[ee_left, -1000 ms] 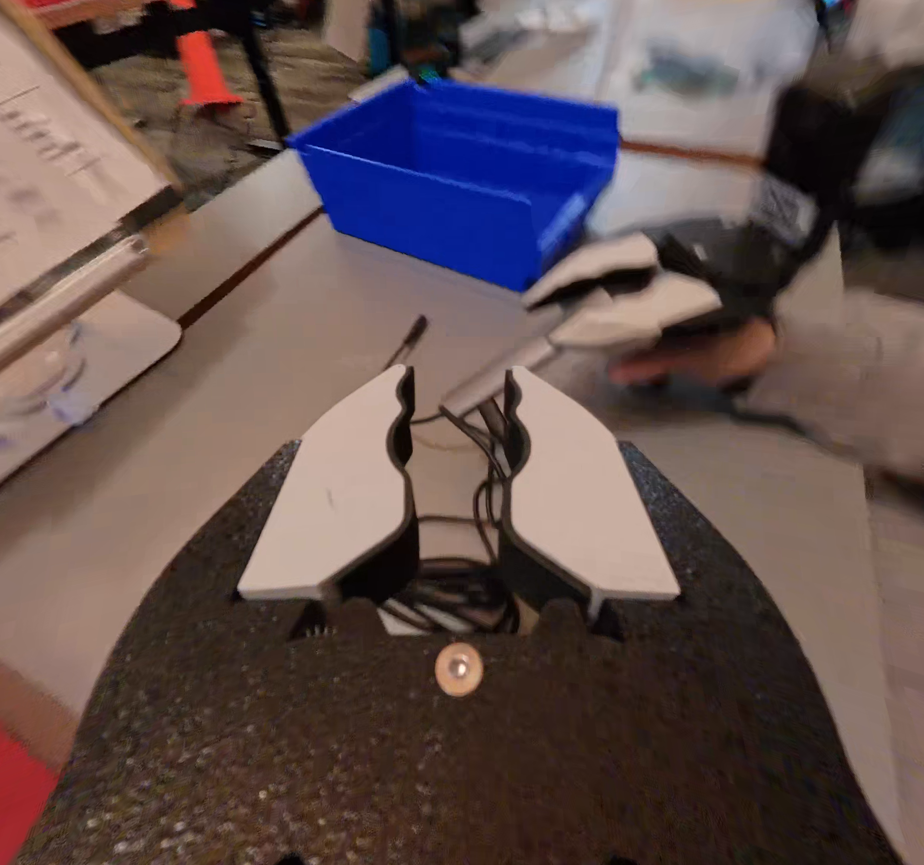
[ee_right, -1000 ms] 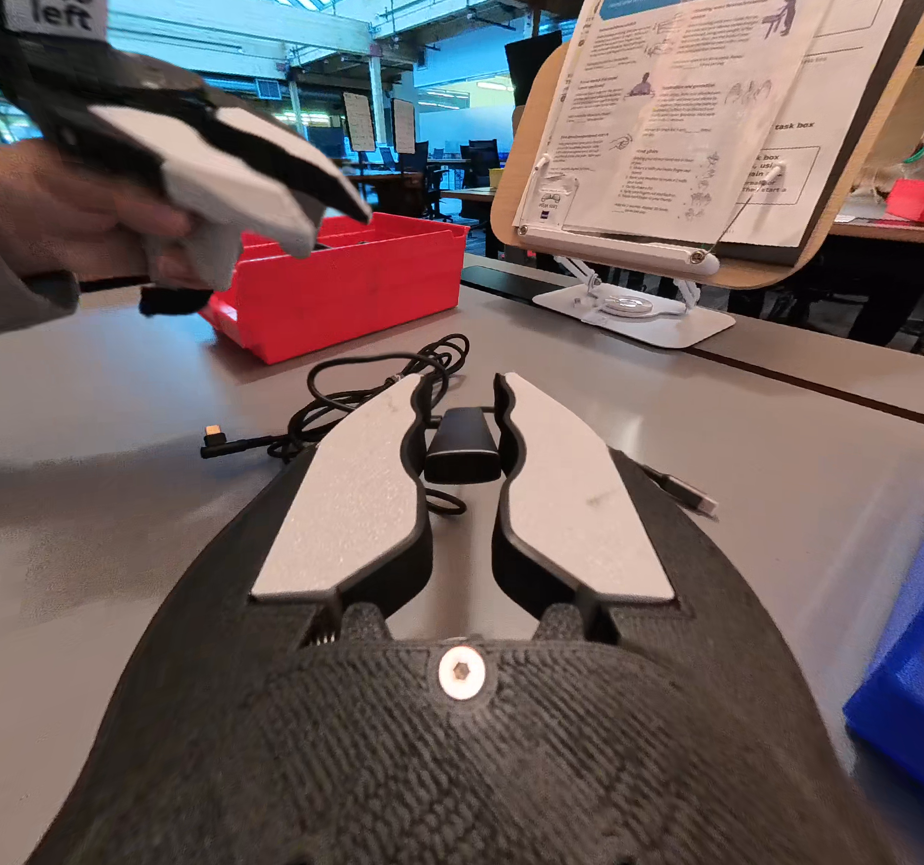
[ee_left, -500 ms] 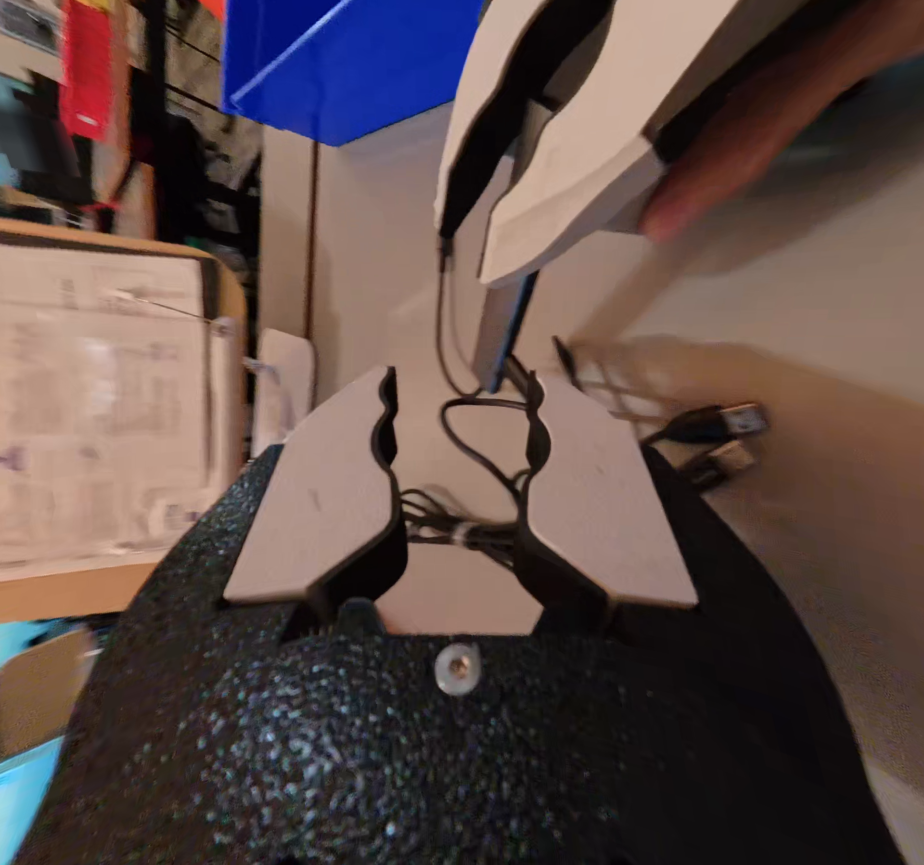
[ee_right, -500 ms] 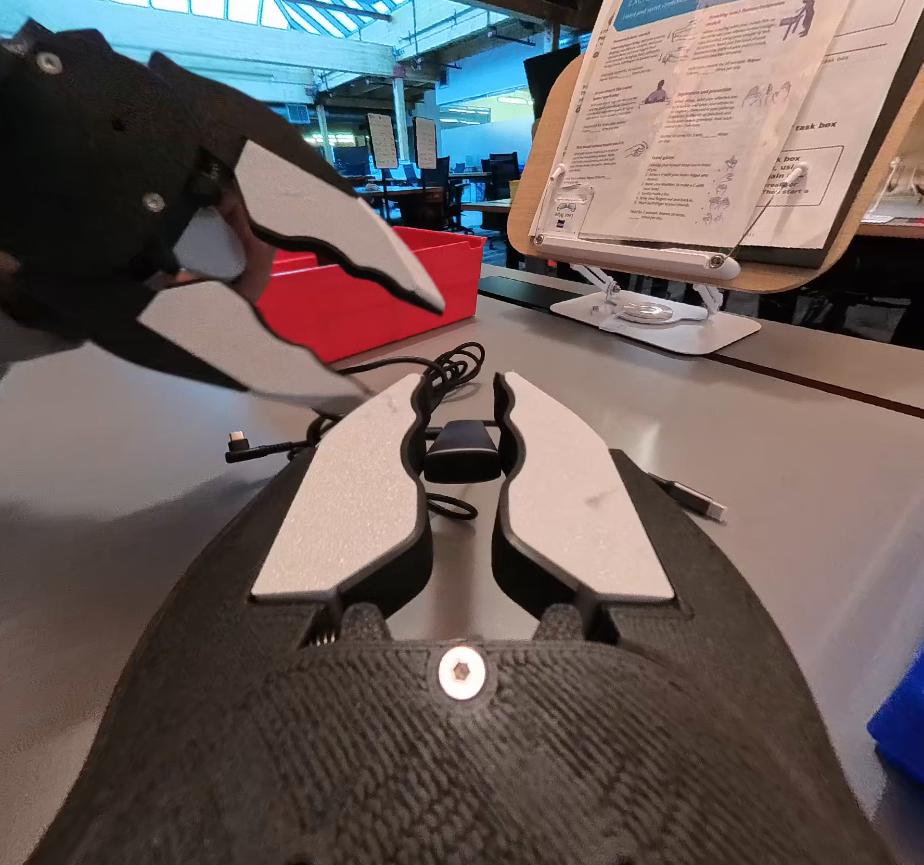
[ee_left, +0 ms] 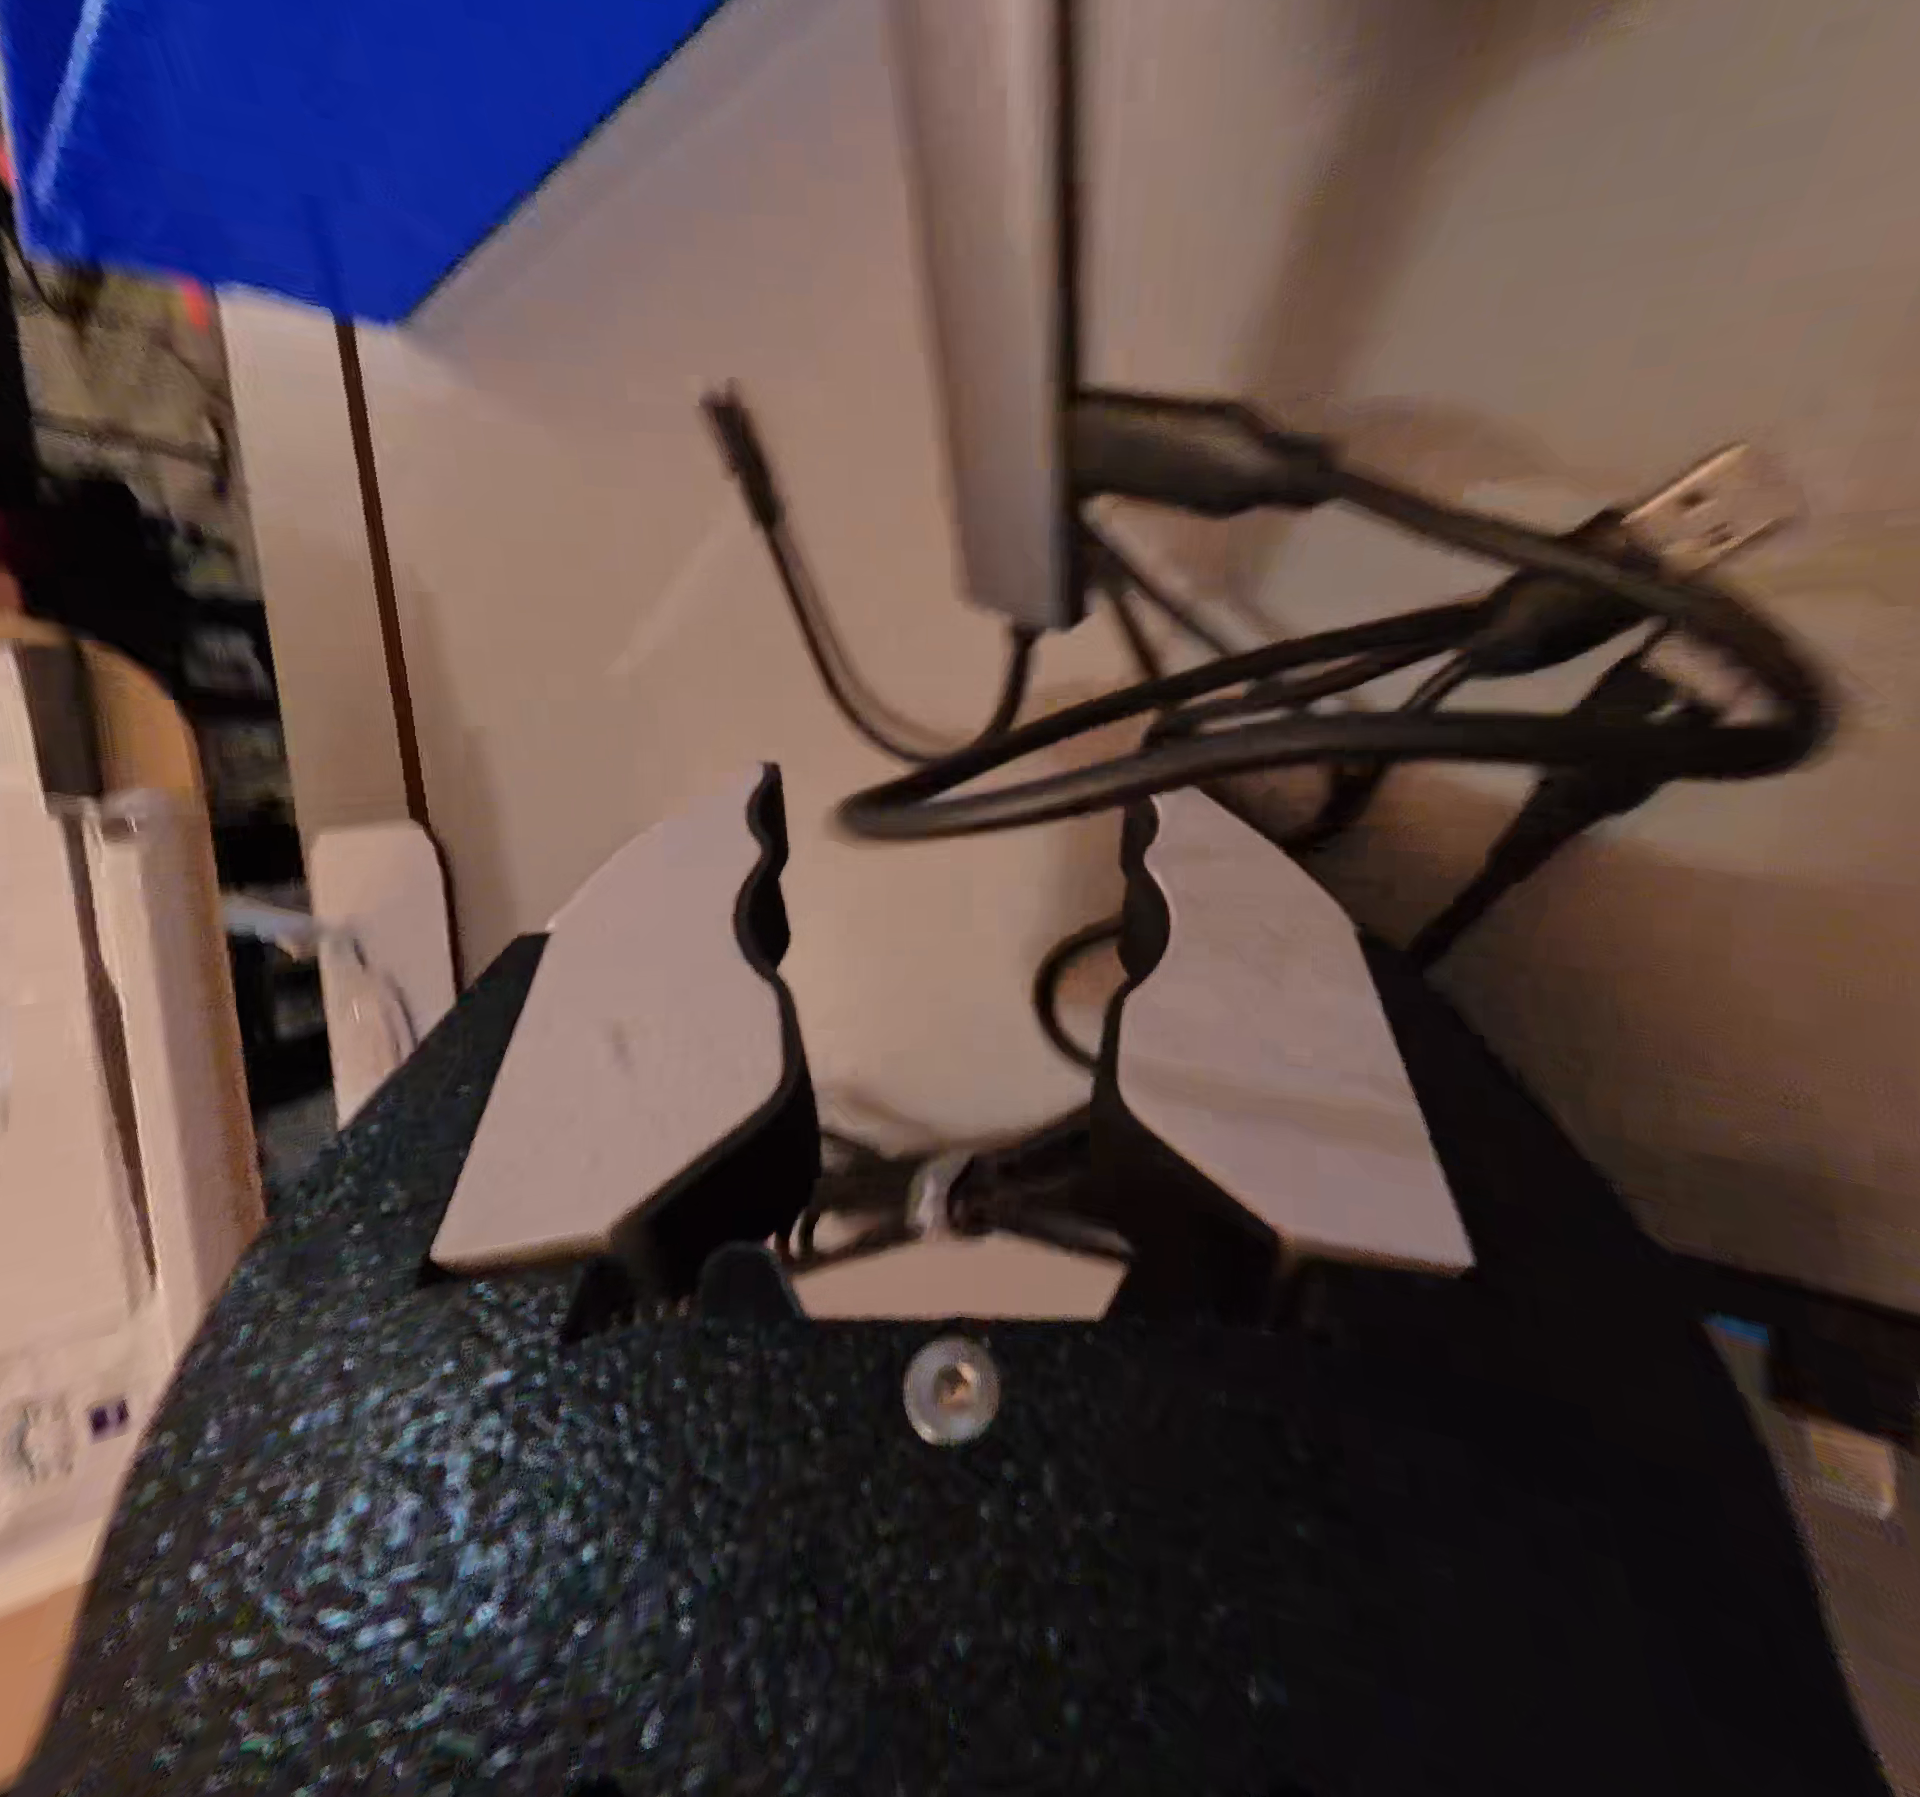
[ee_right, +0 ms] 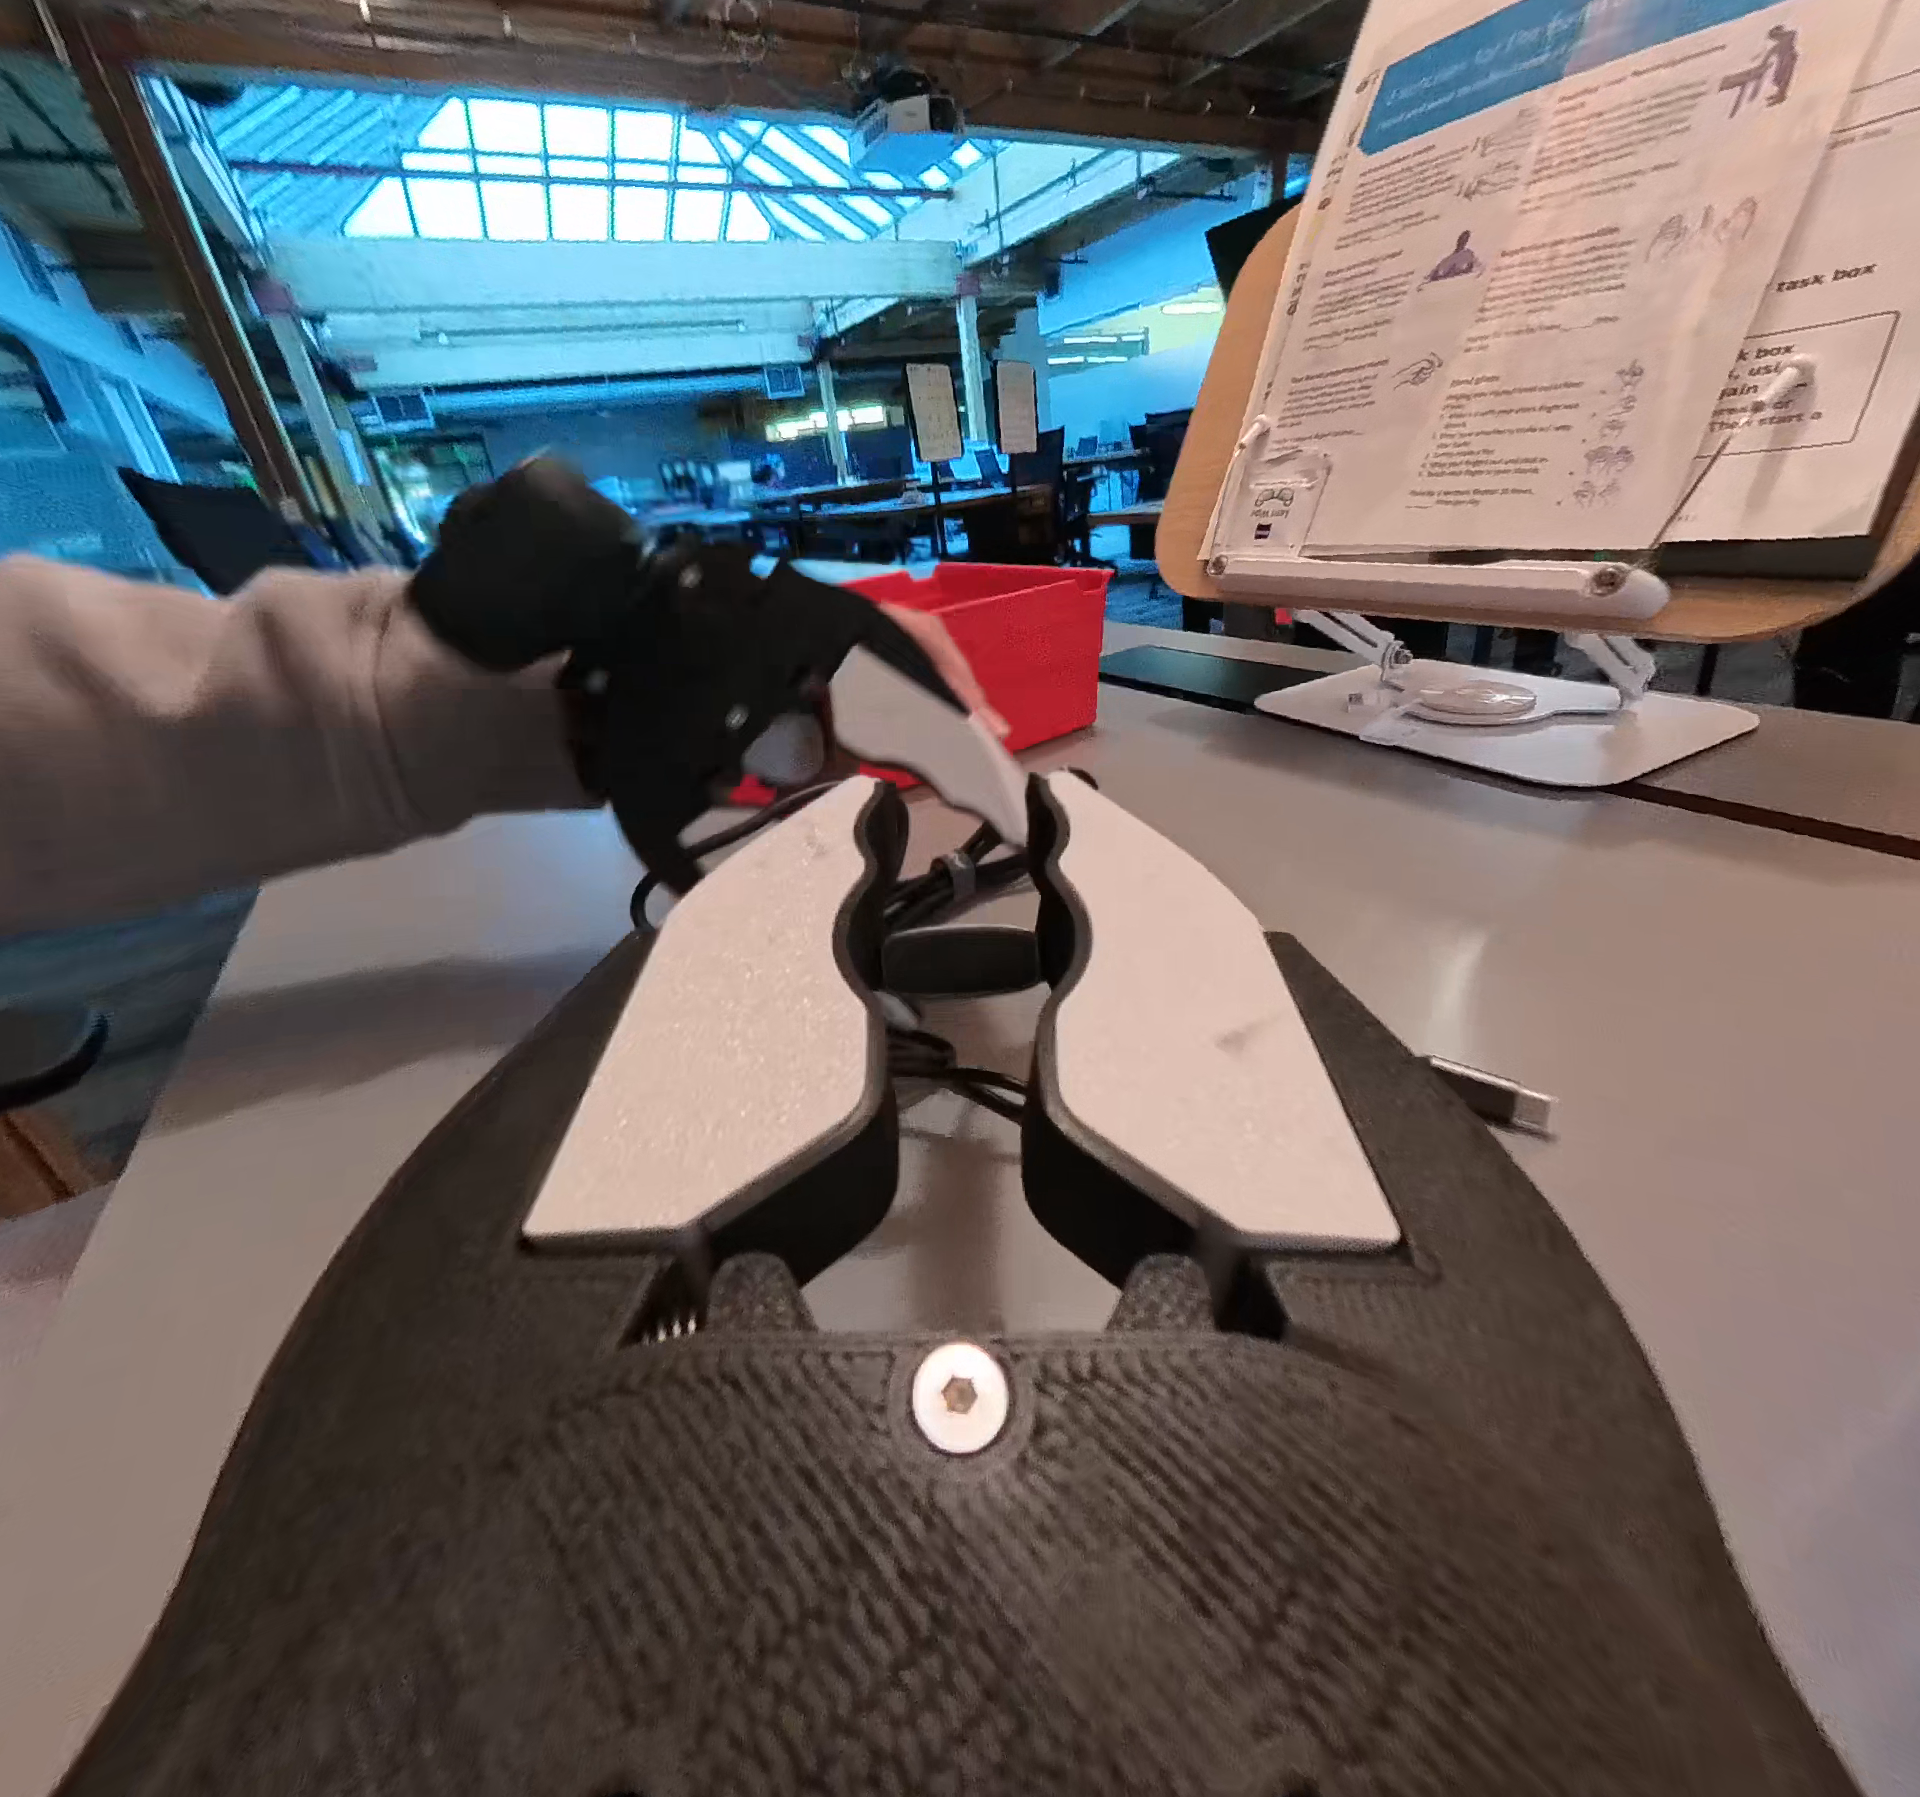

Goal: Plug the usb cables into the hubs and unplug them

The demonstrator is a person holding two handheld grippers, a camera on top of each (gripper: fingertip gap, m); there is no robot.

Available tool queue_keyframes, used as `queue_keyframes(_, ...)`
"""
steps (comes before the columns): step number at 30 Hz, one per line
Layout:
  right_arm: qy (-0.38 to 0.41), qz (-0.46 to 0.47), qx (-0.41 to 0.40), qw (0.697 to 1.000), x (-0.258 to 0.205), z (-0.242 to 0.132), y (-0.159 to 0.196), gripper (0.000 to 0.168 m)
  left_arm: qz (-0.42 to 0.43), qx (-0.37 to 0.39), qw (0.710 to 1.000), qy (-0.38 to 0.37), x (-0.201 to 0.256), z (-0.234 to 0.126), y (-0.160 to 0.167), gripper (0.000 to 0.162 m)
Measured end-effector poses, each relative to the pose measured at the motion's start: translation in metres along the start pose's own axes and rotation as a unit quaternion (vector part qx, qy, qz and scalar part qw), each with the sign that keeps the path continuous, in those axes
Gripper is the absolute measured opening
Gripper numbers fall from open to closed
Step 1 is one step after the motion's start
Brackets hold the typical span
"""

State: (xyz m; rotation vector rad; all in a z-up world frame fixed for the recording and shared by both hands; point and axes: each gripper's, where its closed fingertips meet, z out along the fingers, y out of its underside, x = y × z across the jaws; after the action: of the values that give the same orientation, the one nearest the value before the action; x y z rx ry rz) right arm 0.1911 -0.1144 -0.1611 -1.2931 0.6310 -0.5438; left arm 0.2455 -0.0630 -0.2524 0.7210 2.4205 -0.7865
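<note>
Left gripper (ee_right: 997, 791) is now dropping onto the cable bundle (ee_left: 1351, 739), fingers spread wide and empty. Right gripper (ee_right: 961, 926) is clamping the hub (ee_right: 961, 958) on the worktop (ee_right: 1558, 968), probably bracing it for plugging.

Left wrist view: rolled sideways, close over cable bundle (ee_left: 1351, 708) on grey table (ee_left: 644, 521), facing blue bin (ee_left: 312, 85). Right wrist view: low, level, faces paper stand (ee_right: 1507, 584) and red bin (ee_right: 997, 646). Both share cables, table.
</note>
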Motion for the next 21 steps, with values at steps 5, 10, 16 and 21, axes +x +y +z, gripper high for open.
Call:
queue_keyframes(5,-0.008,0.044,0.036,0.998,0.005,-0.006,-0.008,0.025,0.048,0.085,0.990,-0.104,0.000,0.002,-0.042,0.044)
queue_keyframes(10,-0.006,0.046,0.031,0.998,0.012,-0.015,-0.009,0.025,0.092,0.072,0.963,-0.244,-0.021,-0.016,-0.045,0.011)
queue_keyframes(16,-0.040,0.035,0.006,0.999,0.002,-0.013,-0.004,0.028,0.233,0.025,0.899,-0.370,-0.055,-0.069,-0.065,0.008)
queue_keyframes(21,-0.071,0.027,-0.009,0.997,-0.013,-0.006,0.001,0.032,0.296,0.033,0.880,-0.371,-0.051,-0.075,-0.069,0.008)
